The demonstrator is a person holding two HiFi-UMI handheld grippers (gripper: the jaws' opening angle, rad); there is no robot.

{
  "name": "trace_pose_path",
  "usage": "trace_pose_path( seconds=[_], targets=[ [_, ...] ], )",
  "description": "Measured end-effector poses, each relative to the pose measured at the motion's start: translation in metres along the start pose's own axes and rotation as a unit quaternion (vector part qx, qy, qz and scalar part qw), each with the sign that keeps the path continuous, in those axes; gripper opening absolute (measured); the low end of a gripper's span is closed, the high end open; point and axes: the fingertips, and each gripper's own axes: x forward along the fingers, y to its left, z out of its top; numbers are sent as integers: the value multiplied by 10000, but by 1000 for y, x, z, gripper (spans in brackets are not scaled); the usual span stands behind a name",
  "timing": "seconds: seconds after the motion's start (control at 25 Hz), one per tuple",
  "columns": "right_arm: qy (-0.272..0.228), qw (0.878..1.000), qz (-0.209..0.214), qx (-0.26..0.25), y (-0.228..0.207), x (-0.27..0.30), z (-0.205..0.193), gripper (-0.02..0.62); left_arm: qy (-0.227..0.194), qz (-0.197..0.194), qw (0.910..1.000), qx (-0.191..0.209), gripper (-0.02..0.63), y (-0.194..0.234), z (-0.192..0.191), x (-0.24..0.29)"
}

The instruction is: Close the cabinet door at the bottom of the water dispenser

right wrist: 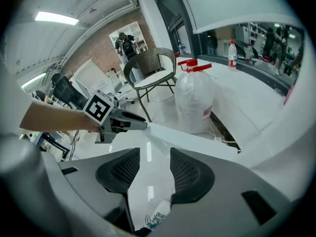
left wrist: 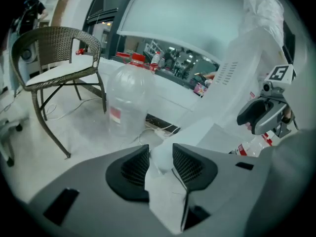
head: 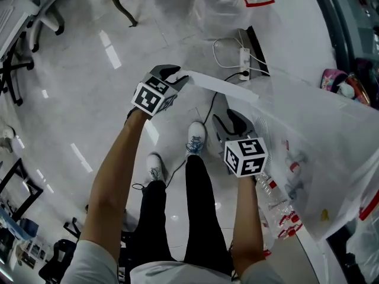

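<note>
The white cabinet door (head: pixel 222 86) stands swung out from the plastic-covered water dispenser (head: pixel 314 135), seen edge-on in the head view. My left gripper (head: pixel 176 76) is shut on the door's free edge; in the left gripper view the white door panel (left wrist: pixel 165 191) fills the gap between the pads (left wrist: pixel 132 167). My right gripper (head: pixel 232 123) hangs open near the dispenser's base, apart from the door, nothing between its fingers. In the right gripper view the door (right wrist: pixel 190 141) runs across ahead, with the left gripper (right wrist: pixel 129 123) at its end.
A power strip with cables (head: pixel 243 58) lies on the floor behind the door. A big bagged water jug (left wrist: pixel 127 100) and a wicker chair (left wrist: pixel 59 58) stand beyond. Small bottles (head: pixel 277 201) lie by the dispenser. The person's shoes (head: pixel 195 138) are just below the door.
</note>
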Motion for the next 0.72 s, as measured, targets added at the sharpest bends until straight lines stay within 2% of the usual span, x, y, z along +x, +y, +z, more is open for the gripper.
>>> trace_pose_path(
  seconds=[0.12,0.32,0.48,0.72],
  targets=[
    [-115,9998,-157,37,9,-14,-11,216,-67,-94,9985,-544,163,-14,-23,-12],
    [-471,9975,-486,223,35,-46,-42,216,33,-122,9973,-728,163,-49,-62,-34],
    [-734,9942,-718,320,49,-65,-81,216,-250,-113,9950,-959,167,-74,-82,-41],
    [-945,9893,-1053,340,45,-101,-143,216,-825,288,9870,-1348,167,-103,-99,-47]
  ],
)
